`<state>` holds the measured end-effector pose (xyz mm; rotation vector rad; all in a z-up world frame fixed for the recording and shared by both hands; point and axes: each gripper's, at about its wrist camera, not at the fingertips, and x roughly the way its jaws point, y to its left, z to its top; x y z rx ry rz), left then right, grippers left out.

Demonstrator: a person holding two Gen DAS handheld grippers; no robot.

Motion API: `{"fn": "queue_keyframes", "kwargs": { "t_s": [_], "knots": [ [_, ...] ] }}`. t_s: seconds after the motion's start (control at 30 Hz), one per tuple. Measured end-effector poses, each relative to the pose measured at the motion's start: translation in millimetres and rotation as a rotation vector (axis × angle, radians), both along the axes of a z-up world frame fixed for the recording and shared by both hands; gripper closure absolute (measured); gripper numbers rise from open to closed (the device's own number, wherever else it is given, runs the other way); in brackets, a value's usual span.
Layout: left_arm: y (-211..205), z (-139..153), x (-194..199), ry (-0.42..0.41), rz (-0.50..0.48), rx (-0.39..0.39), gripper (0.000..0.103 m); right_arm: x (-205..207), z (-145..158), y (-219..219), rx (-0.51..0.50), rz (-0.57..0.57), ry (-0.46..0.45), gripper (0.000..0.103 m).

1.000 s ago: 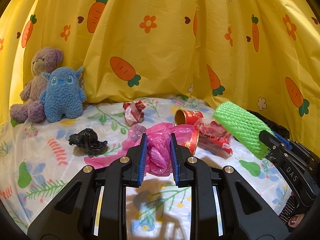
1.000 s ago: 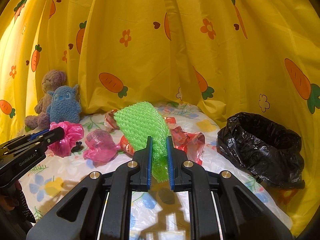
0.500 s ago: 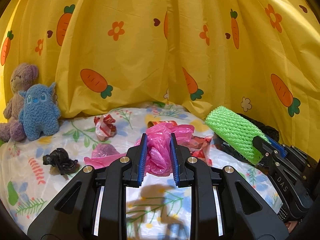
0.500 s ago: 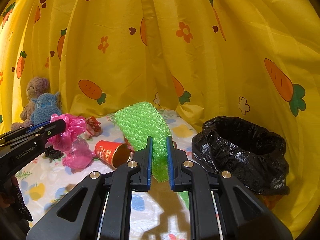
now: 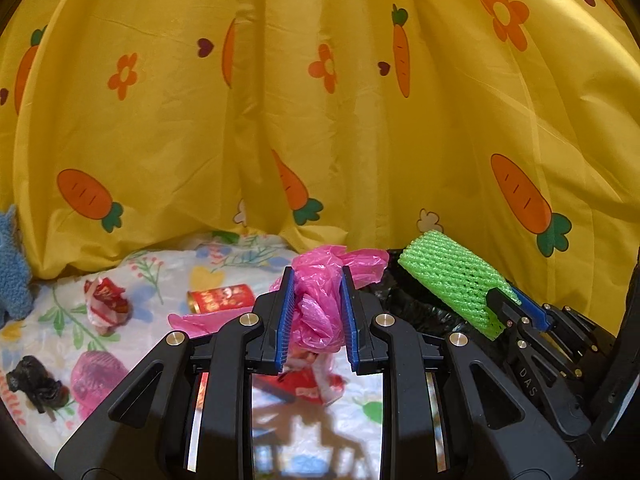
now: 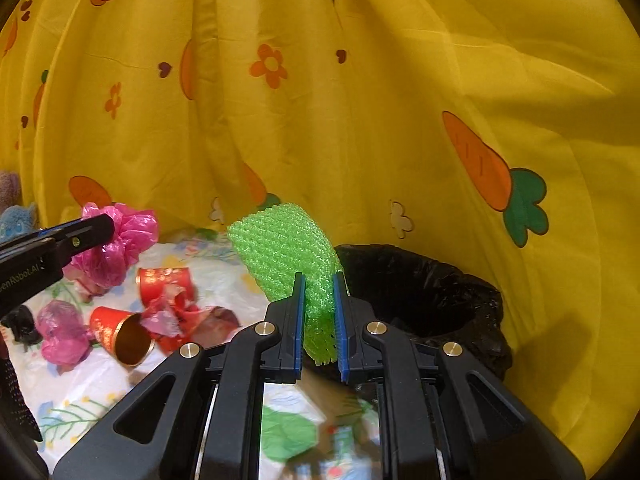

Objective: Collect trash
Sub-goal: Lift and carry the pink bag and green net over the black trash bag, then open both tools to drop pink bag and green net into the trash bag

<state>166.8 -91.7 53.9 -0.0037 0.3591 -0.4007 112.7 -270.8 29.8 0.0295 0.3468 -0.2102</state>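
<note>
The yellow curtain (image 6: 360,100) stands behind everything, and the tabletop (image 5: 248,256) with its flowered cloth carries the trash. At the right end sits the black bin bag (image 6: 420,292), its mouth open upward. This is where I want both loads to go.

My right gripper (image 6: 318,318) has its fingers closed on the green foam net (image 6: 284,244), which stands up just before the bag's near rim. My left gripper (image 5: 316,316) has its fingers closed on the pink plastic bag (image 5: 320,296), still above the tabletop and beside the bin bag, not over it.

I judge that the step in hand is the carry to the bag. To do it well, I would bring each load fully over the mouth before I open the fingers, because both things are light and can fall outside or catch on the soft rim. I would go one hand after the other, so the grippers do not meet.

Red cups (image 6: 164,280), a wrapper (image 5: 104,296) and a small pink wad (image 6: 64,336) still wait on the cloth.
</note>
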Motion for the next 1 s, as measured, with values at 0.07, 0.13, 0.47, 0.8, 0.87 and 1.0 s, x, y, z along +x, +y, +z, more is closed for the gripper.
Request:
{"fn": "queue_keyframes", "kwargs": {
  "t_s": [0.07,0.13,0.47,0.8,0.87,1.0],
  "knots": [
    [-16,0,13,-0.006,-0.037,-0.012,0.082,9,-4,-10,-0.02,-0.054,0.007,0.089],
    [-32,-2,25,-0.01,-0.078,-0.027,0.082,18,-8,-21,-0.025,-0.094,0.018,0.089],
    [-104,-25,85,0.042,-0.258,-0.076,0.081,55,-25,-54,-0.038,-0.199,0.074,0.089],
    [-142,-48,120,0.13,-0.35,-0.103,0.081,77,-42,-71,-0.046,-0.225,0.113,0.087],
    [-149,-52,123,0.134,-0.362,-0.093,0.081,79,-43,-74,-0.046,-0.228,0.117,0.087],
    [-159,-60,130,0.17,-0.376,-0.085,0.081,80,-47,-76,-0.05,-0.222,0.118,0.083]
  ]
}}
